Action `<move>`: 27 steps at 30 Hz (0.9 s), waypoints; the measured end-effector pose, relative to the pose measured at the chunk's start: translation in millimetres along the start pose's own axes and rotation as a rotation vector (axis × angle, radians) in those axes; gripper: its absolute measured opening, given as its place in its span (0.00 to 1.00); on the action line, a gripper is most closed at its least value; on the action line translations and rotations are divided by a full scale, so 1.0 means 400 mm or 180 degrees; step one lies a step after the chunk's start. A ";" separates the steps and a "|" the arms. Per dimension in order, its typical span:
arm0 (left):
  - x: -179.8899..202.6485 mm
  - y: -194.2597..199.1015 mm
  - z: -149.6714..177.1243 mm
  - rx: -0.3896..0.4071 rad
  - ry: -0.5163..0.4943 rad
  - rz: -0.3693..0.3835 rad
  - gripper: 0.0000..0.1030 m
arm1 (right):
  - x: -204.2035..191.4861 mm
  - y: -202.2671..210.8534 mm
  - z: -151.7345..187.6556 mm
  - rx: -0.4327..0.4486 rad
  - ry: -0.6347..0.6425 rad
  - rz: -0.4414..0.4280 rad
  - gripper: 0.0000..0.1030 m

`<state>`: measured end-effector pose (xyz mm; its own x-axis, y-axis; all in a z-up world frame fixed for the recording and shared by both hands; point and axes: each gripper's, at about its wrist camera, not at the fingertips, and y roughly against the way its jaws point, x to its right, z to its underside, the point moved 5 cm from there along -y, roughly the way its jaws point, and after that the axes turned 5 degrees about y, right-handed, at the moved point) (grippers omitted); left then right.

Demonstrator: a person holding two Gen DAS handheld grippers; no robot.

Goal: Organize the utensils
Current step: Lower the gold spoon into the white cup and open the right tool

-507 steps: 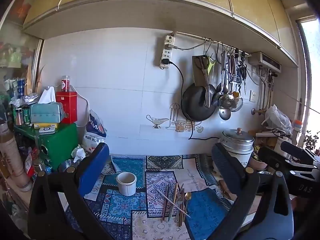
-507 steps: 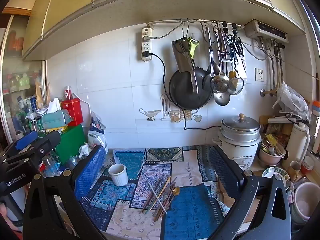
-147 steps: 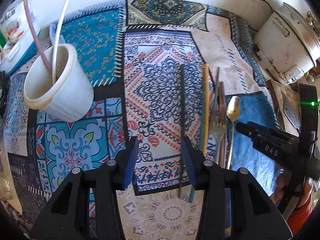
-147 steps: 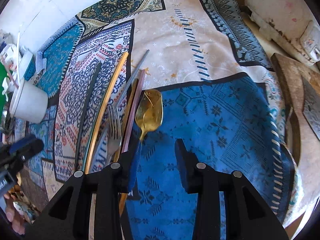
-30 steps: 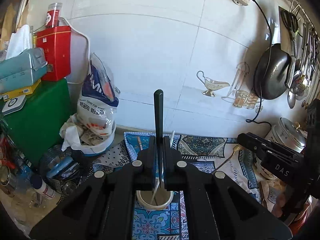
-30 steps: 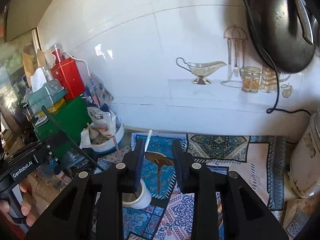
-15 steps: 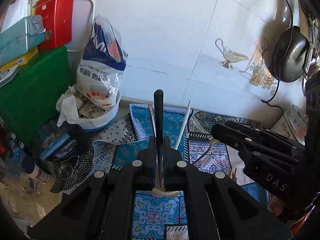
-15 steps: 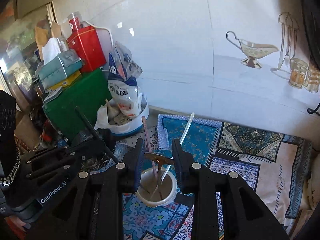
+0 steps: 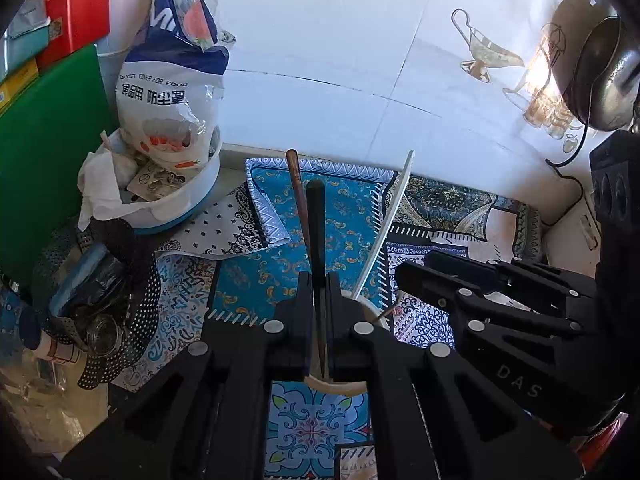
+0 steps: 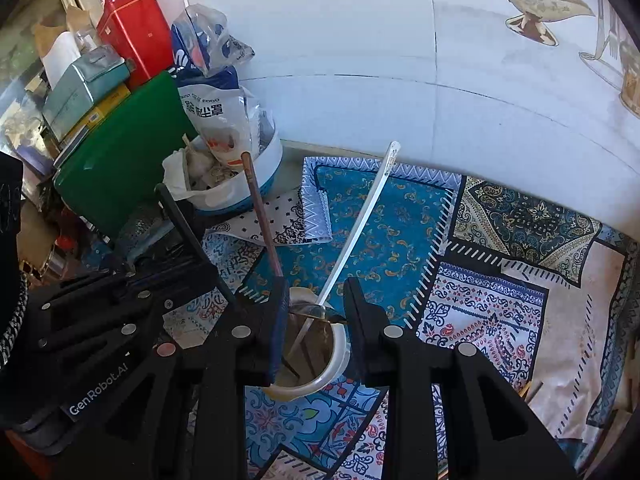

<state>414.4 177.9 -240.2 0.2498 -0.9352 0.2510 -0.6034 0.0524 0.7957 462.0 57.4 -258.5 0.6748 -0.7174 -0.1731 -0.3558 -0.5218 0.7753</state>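
Note:
A white ceramic cup point(image 10: 316, 376) stands on the patterned cloth; it also shows in the left wrist view point(image 9: 340, 386), mostly behind my fingers. A brown chopstick point(image 10: 260, 216) and a white chopstick point(image 10: 356, 232) lean in it. My left gripper point(image 9: 319, 288) is shut on a black chopstick point(image 9: 316, 232), held upright over the cup; this stick also shows in the right wrist view point(image 10: 188, 236). My right gripper point(image 10: 316, 304) holds a gold spoon point(image 10: 316, 312) between its fingers, bowl up, its handle reaching down into the cup.
A white tub with a plastic bag point(image 9: 168, 92) stands at the back left by a green box point(image 10: 120, 148). A perforated black holder with jars point(image 9: 100, 312) is at the left. The tiled wall point(image 9: 320, 40) is close behind.
Both grippers have come down and closer over the cup. The spoon's handle is now inside the cup and the black chopstick's lower end is at the rim.

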 end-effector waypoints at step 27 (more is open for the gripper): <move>0.037 0.109 -0.053 0.0351 -0.0113 -0.0020 0.23 | 0.020 0.174 -0.031 0.0453 0.0063 0.0319 0.32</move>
<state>407.9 173.9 -190.0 0.2282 -0.9473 0.2249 -0.6821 0.0093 0.7312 450.6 21.2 -198.5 0.6434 -0.7607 -0.0863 -0.5090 -0.5093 0.6939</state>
